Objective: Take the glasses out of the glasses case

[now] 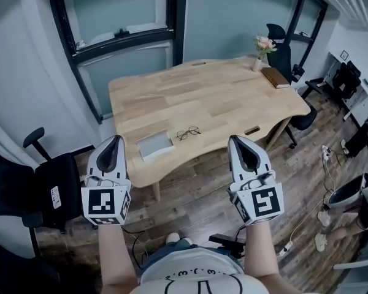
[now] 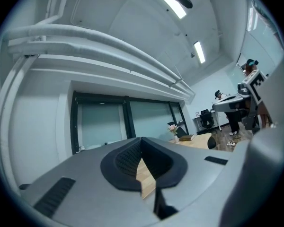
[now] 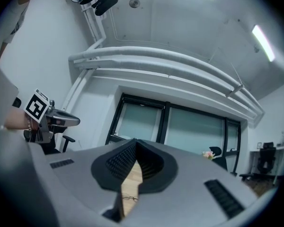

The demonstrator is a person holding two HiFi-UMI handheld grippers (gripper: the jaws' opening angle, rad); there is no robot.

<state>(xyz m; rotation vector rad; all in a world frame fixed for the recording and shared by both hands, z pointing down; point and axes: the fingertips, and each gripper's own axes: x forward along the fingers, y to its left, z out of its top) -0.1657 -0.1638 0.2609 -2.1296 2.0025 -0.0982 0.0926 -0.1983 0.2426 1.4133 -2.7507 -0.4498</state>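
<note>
A pair of thin-rimmed glasses (image 1: 188, 133) lies on the wooden table (image 1: 221, 97) near its front edge. Just left of them rests a flat grey glasses case (image 1: 155, 145), lid down. My left gripper (image 1: 116, 139) hovers short of the table's front left, its jaws shut and empty. Level with it, my right gripper (image 1: 235, 138) is off the front edge to the right of the glasses, its jaws also together with nothing in them. In the right gripper view the glasses (image 3: 129, 198) show through the slit below the tips of the right gripper (image 3: 135, 140).
A vase of flowers (image 1: 262, 48) and a brown book (image 1: 275, 77) stand at the table's far right corner. A black office chair (image 1: 55, 188) is at my left and another (image 1: 282, 54) behind the table. Cables and a power strip (image 1: 286, 247) lie on the wooden floor.
</note>
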